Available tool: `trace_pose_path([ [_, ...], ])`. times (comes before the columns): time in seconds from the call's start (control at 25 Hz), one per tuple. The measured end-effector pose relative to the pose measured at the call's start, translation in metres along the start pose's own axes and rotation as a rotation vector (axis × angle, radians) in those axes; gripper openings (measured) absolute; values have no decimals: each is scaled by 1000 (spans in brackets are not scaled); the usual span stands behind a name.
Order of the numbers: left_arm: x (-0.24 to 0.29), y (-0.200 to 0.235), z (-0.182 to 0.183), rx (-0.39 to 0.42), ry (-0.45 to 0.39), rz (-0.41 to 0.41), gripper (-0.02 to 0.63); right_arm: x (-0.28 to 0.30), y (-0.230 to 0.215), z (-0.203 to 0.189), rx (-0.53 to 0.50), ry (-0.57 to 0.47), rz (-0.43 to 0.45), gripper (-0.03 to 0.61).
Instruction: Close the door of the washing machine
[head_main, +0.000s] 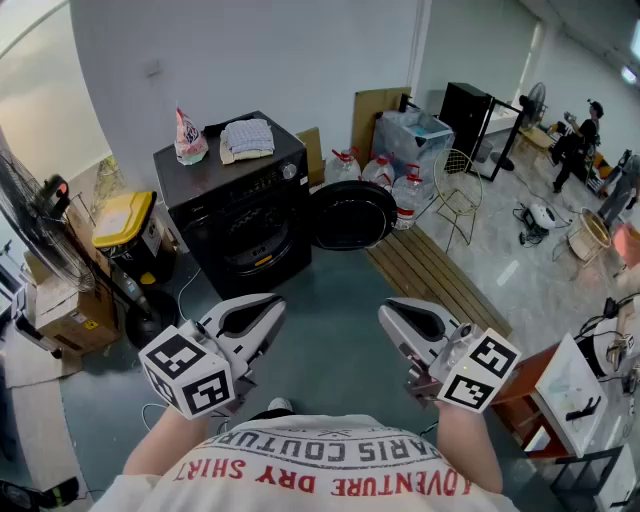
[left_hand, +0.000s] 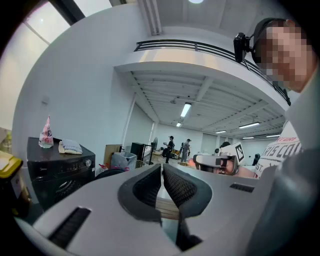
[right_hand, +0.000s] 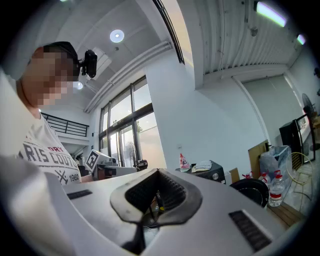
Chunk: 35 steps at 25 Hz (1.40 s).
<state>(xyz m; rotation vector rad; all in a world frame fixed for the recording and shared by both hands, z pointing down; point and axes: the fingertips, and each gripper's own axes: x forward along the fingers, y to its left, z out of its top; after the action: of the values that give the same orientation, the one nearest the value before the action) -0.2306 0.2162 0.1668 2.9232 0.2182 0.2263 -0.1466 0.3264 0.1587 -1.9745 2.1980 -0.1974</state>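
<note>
door (head_main: 350, 214) hangs open right of the washer (head_main: 238, 215), well ahead of left tongs (head_main: 268, 308) and right tongs (head_main: 392, 313), both pressed together, empty; rigid and hinged, it should swing lightly, pushed at its free rim

the washing machine (head_main: 240, 215) looked glossy black metal, its door (head_main: 350, 215) shiny and dark; the towel (head_main: 248, 137) was soft cloth; the slats (head_main: 430, 275) were matt wood.

Seeing clear plastic red-capped water jugs (head_main: 385, 178) clustering far right, a pale wire-frame chair (head_main: 457, 190) beside them, a yellow-lidded bin (head_main: 122, 218) far left.
</note>
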Motion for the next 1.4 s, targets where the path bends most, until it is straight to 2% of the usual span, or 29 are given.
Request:
trace_pose_path([
  [0.36,24,5,-7,-32,26,-14,40,-16,-23,-9,35,18,-64,21],
  [0.6,63,12,-16,-27,73,-74,40,-22,-58,-29,134,22,-129,21],
  [0.8,109,26,-23,-39,110,-129,40,-21,-95,-38,158,30,-187,23],
  [1.08,193,66,-26,-66,156,-202,40,-2,-175,-44,185,70,-256,23],
  [1.4,303,156,-18,-123,214,-236,40,54,-295,-39,254,77,-285,23],
])
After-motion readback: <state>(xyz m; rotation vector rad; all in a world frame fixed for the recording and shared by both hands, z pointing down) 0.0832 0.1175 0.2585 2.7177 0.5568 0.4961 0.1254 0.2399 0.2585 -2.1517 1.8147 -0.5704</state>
